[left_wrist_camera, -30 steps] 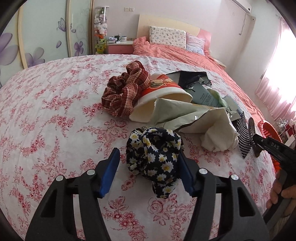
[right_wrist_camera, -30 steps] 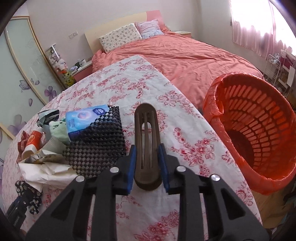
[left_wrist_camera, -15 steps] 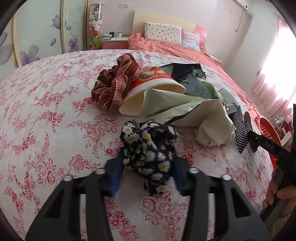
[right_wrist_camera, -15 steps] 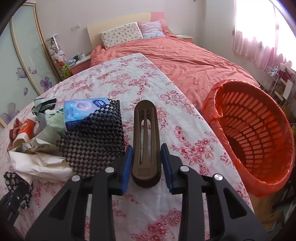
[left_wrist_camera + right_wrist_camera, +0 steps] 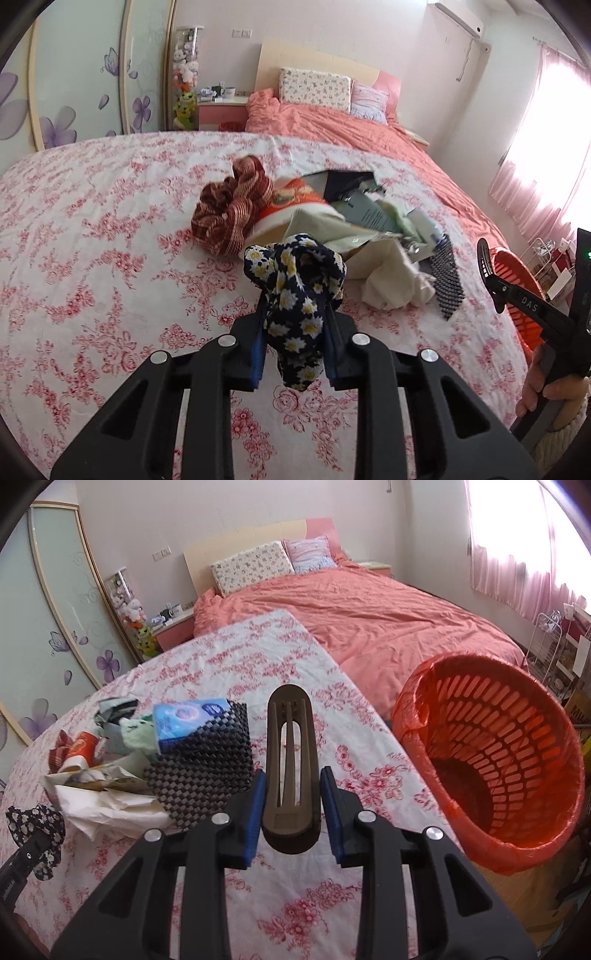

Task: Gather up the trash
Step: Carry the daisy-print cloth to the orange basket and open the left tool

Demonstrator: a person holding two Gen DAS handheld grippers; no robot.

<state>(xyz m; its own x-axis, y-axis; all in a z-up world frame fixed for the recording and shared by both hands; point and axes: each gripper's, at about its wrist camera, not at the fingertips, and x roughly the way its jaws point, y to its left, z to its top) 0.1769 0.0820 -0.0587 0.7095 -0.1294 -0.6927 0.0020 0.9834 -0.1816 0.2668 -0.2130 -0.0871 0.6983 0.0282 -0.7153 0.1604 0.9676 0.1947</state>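
My left gripper (image 5: 294, 328) is shut on a dark blue daisy-print scrunchie (image 5: 295, 291) and holds it lifted above the floral tablecloth (image 5: 92, 240). My right gripper (image 5: 291, 805) is shut on a brown slotted hair clip (image 5: 290, 760), held above the table; the clip also shows in the left wrist view (image 5: 485, 266). A trash pile lies on the table: a red plaid scrunchie (image 5: 231, 218), a red paper cup (image 5: 291, 206), crumpled paper (image 5: 384, 273), a black woven mat (image 5: 207, 771) and a blue tissue pack (image 5: 192, 718). An orange basket (image 5: 495, 775) stands off the table's right edge.
A bed with a coral cover (image 5: 388, 620) and pillows (image 5: 255, 565) lies behind the table. A nightstand (image 5: 221, 110) and sliding wardrobe doors (image 5: 74, 74) are at the back left. A wire rack (image 5: 554, 646) stands by the pink curtains (image 5: 528, 579).
My left gripper closed on the daisy scrunchie and lifted it off the cloth. My right gripper kept hold of the brown clip and rose a little.
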